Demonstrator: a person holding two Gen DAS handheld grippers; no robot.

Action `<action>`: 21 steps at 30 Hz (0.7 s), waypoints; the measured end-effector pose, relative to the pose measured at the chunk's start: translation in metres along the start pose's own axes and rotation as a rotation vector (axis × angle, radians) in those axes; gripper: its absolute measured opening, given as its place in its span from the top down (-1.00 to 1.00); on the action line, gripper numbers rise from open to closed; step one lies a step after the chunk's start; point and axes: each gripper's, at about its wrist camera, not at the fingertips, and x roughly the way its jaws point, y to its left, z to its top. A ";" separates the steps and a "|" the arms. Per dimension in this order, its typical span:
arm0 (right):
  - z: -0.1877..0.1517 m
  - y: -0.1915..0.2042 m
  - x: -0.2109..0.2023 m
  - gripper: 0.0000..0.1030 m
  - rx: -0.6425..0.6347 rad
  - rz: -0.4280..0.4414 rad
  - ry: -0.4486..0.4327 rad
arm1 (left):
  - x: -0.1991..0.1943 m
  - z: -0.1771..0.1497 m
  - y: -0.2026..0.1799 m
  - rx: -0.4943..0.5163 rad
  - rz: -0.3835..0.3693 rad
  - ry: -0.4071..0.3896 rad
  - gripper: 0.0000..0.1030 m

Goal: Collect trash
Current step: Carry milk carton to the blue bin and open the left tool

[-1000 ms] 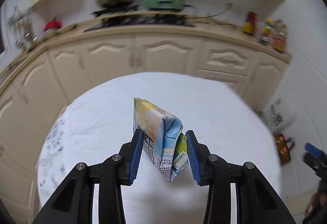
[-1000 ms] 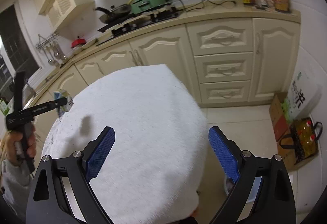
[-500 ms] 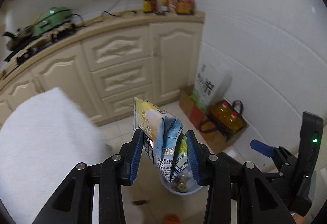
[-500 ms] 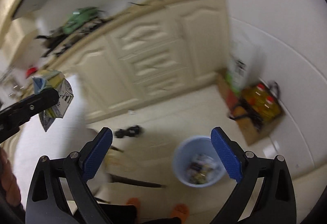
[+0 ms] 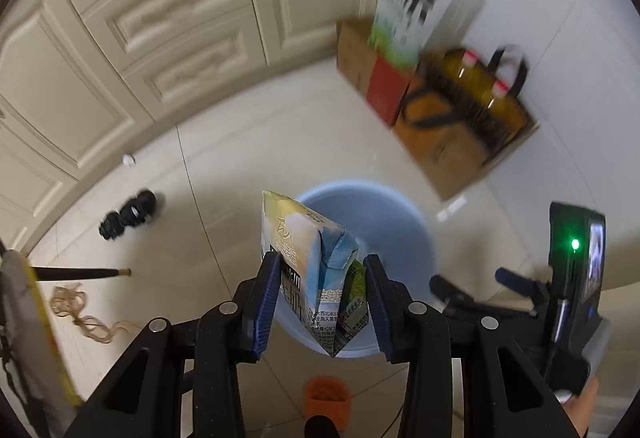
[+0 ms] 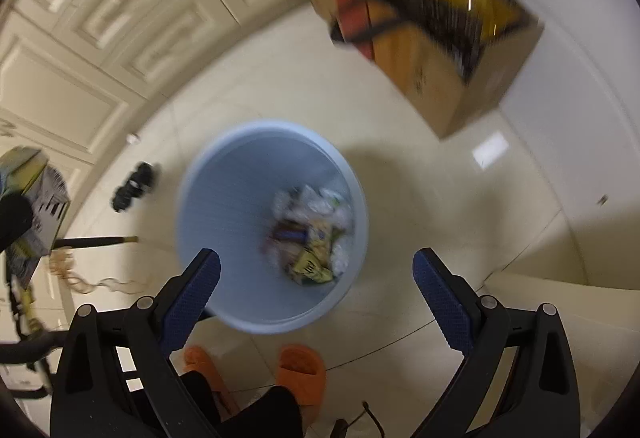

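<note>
While hanging over the tiled floor, looking at cream cabinets, then a pale blue bin with wrappers inside. Squashed milk carton pinched in left gripper jaws, above the bin rim. Right gripper jaws wide, holding nothing. 2 orange slippers below.

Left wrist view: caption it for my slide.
Left gripper holds a milk carton above the blue bin.

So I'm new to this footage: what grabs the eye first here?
A crumpled milk carton pinched in the left claw, held above a pale blue bin on the tiled floor. The bin already holds wrappers, and the right claw hangs open over it.
</note>
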 end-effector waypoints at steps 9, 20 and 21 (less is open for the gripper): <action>0.004 -0.023 0.090 0.00 0.026 -0.029 0.140 | 0.123 0.008 0.017 0.005 -0.005 0.160 0.27; 0.008 -0.031 0.103 0.69 0.039 0.009 0.164 | 0.202 0.021 0.011 0.003 -0.022 0.213 0.20; 0.007 -0.030 0.103 0.69 0.038 0.008 0.163 | 0.200 0.022 0.010 0.004 -0.021 0.206 0.18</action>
